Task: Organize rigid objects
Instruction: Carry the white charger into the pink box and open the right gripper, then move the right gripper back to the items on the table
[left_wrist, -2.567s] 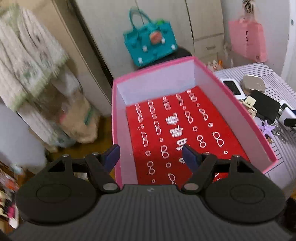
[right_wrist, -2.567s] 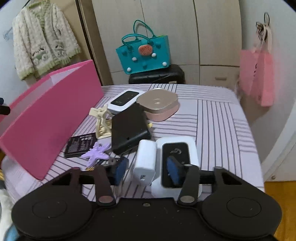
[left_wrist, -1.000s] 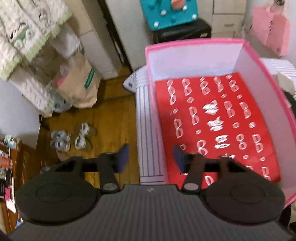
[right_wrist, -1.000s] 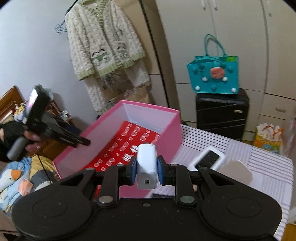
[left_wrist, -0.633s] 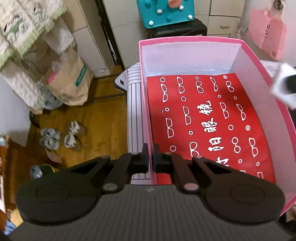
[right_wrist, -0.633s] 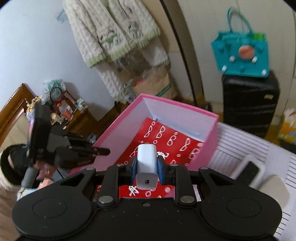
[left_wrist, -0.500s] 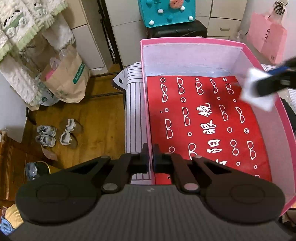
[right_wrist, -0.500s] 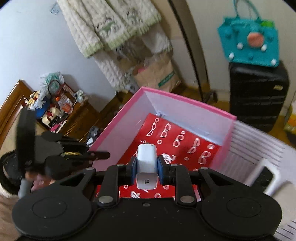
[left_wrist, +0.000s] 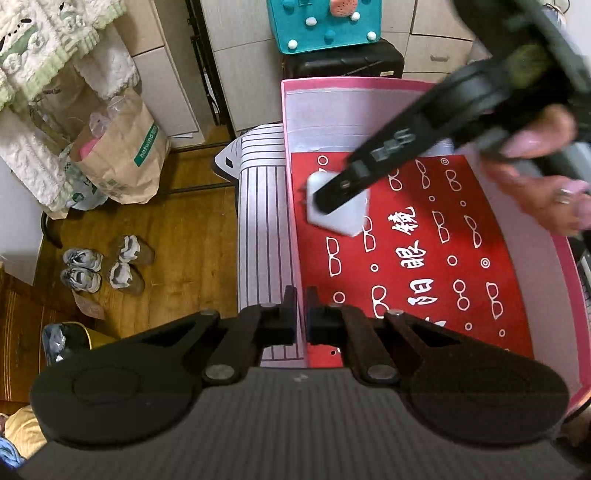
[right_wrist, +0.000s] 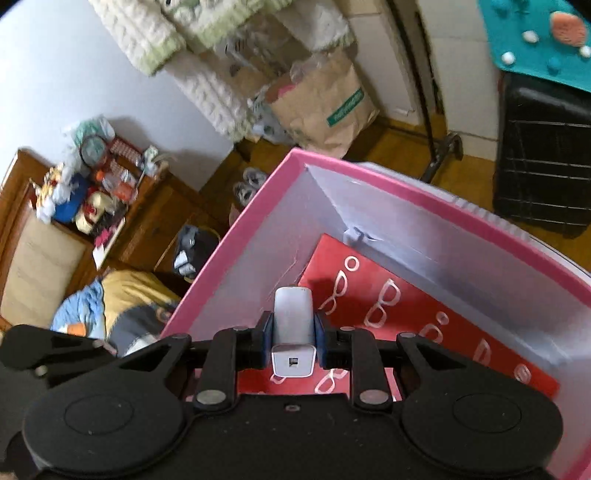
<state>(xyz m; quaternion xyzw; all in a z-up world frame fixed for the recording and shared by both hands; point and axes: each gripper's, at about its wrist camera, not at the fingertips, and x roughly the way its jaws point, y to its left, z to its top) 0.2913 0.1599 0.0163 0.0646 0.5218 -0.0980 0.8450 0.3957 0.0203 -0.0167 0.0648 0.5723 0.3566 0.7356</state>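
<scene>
A pink box with a red, glasses-patterned floor stands on a striped table. My left gripper is shut on the box's left wall near its front corner. My right gripper is shut on a white charger and holds it inside the box, near the far left corner. In the left wrist view the right gripper reaches in from the upper right with the charger just above the red floor.
The striped tablecloth shows left of the box. Below are a wooden floor, shoes and a brown paper bag. A black suitcase and a teal bag stand behind the box.
My right gripper has carried the charger from above the box rim down into the box toward its far left corner. My left gripper stays shut on the box wall.
</scene>
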